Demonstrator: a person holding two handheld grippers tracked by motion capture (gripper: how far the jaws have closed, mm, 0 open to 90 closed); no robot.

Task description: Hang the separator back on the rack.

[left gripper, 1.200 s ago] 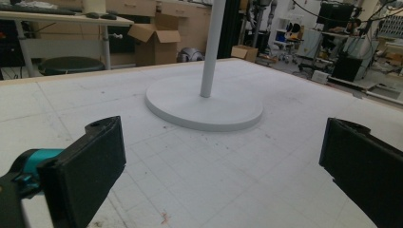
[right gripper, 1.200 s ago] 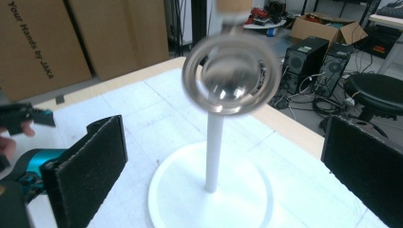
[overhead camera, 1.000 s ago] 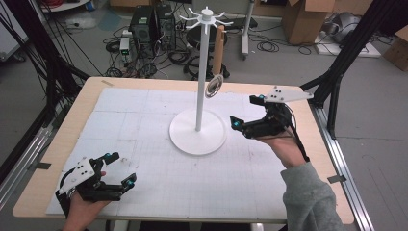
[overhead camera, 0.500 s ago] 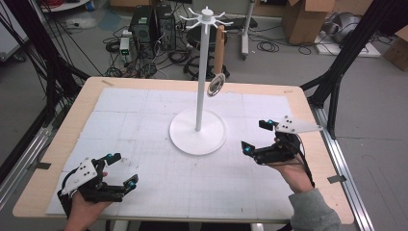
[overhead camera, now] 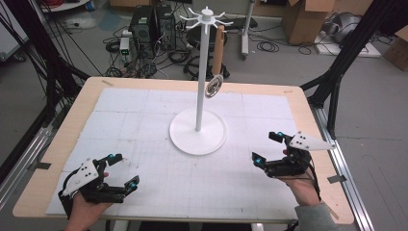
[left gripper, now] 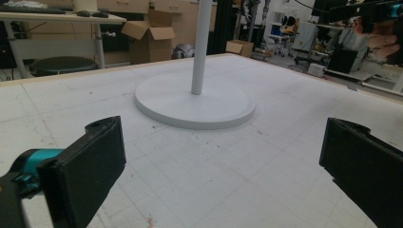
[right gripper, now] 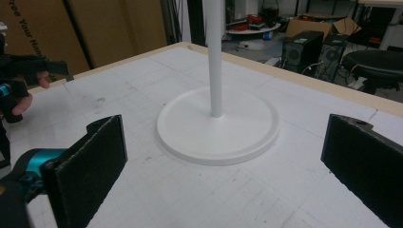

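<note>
The wooden table [overhead camera: 315,115] carries a white gridded mat [overhead camera: 159,125], matte and scuffed. On it, ahead of both sets of jaws, stands a smooth white stand [overhead camera: 198,132] with a round disc base and slim pole. The left gripper [overhead camera: 121,171] and right gripper [overhead camera: 266,147] have flat black padded jaws spread wide, holding nothing.

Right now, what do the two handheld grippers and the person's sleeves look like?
Both are black frames with teal accents near the jaws. The left gripper carries a white plate with dark dots on top; the right gripper has a pale grey three-cornered plate, also dotted. Jaw pads are flat, black and rectangular. A grey sleeve covers the right wrist.
</note>
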